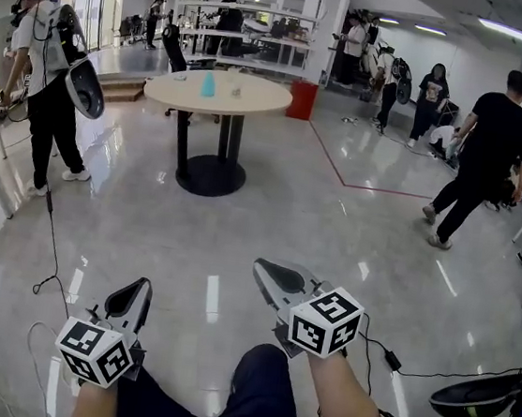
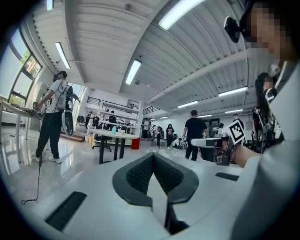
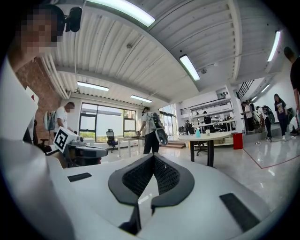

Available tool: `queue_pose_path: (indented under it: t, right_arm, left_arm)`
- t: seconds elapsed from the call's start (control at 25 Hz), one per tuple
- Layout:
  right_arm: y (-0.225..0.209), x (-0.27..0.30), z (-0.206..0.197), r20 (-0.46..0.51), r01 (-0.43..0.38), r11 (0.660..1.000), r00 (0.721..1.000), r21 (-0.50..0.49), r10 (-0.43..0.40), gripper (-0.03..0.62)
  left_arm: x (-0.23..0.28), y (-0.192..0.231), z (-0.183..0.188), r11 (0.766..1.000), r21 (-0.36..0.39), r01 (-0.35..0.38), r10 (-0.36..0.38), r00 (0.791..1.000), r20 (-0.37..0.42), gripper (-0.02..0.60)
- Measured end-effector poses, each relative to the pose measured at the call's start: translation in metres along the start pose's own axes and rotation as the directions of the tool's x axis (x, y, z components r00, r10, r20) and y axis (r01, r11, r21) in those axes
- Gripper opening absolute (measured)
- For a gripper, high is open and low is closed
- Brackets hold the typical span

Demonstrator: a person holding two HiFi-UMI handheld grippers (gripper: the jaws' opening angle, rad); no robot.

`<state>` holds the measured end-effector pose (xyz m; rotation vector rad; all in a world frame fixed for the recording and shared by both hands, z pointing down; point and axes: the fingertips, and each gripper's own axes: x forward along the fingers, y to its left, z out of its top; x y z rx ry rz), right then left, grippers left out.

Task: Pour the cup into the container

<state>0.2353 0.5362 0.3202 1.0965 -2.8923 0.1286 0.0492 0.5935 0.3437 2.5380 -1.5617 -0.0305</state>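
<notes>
Nearest, left gripper (image 1: pixel 129 298): held low over the person's lap, jaws clenched tip to tip with nothing between them; its own view (image 2: pixel 153 176) confirms that.
Nearest, right gripper (image 1: pixel 276 278): riding just ahead of the raised knee (image 1: pixel 262 392), jaws pressed together and empty, as its own view (image 3: pixel 152 176) shows.
Between the two: they sit apart, both noses aimed out across the room.
Middle ground: bare glossy floor (image 1: pixel 270 213), a red line taped across it, and no task thing within reach.
Further out, round table (image 1: pixel 256 98): standing on a black pedestal, well apart from both grippers.
The cup: a blue cup (image 1: pixel 208 84) stands upright on that tabletop.
The container: a small pale vessel (image 1: pixel 236 87) sits just beside the cup; it is too small to say for sure that it is the container.
Far background: a red bin (image 1: pixel 302 99) past the table, and a person in black (image 1: pixel 485 155) walking at right.
Step in hand: by my read, approach only; no pour has begun.
Next move: close the gap to the table, part one gripper's jaws, and line them up around the cup.
</notes>
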Motion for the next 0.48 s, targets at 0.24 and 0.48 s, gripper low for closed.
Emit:
queue_pose_path:
  t: [0.24, 0.48]
  right_arm:
    - [-0.003, -0.006, 0.006, 0.007, 0.020, 1.000, 1.000, -0.015, -0.020, 0.005]
    - [-0.015, -0.015, 0.008, 0.012, 0.029, 0.999, 1.000, -0.024, -0.029, 0.005]
  left_arm:
    - [0.004, -0.003, 0.004, 1.000, -0.004, 0.011, -0.010, 1.000, 0.010, 0.000]
    - [0.015, -0.014, 0.002, 1.000, -0.002, 0.020, -0.020, 1.000, 0.010, 0.000]
